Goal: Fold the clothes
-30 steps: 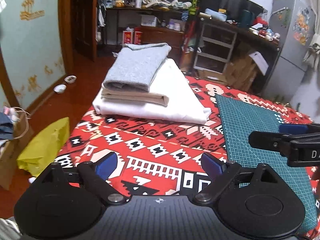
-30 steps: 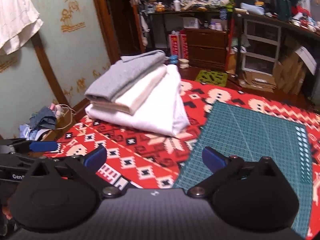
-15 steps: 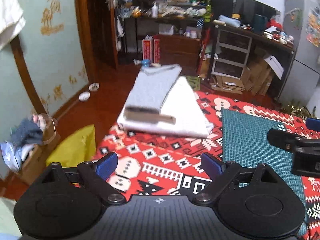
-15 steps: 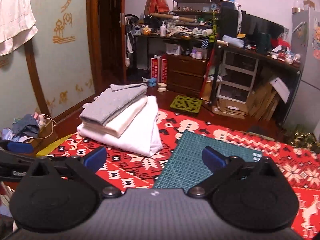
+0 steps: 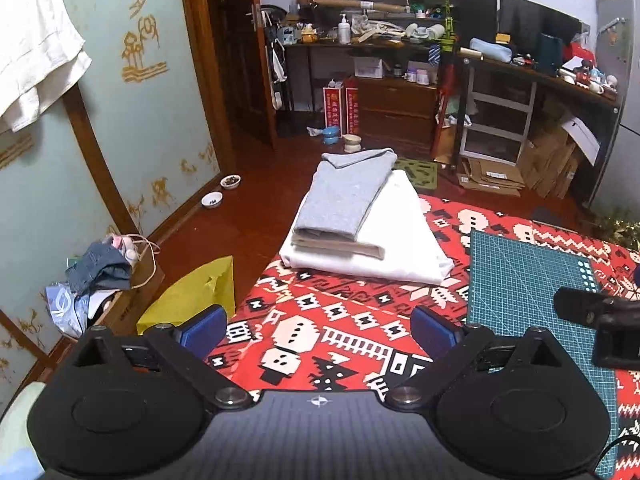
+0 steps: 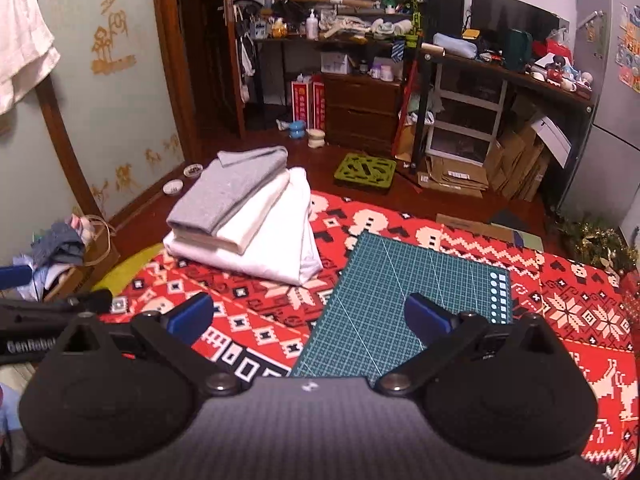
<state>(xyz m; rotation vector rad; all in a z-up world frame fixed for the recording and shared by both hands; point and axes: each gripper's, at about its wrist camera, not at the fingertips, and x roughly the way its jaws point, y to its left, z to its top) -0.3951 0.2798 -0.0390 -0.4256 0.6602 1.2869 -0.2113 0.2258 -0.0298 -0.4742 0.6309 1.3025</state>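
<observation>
Resting at the far left corner of the red patterned tablecloth [image 5: 344, 320] is a stack of folded clothes [image 5: 360, 232]: a grey piece [image 6: 232, 192] on top, a cream one [image 6: 256, 220] under it and a white one [image 6: 280, 248] at the bottom, just beside the green cutting mat [image 6: 404, 304]. Both claws hang above the cloth, well apart from the stack. The left gripper [image 5: 316, 328] is opening with nothing between its jaws; the right gripper [image 6: 308, 316] stands wide and empty.
</observation>
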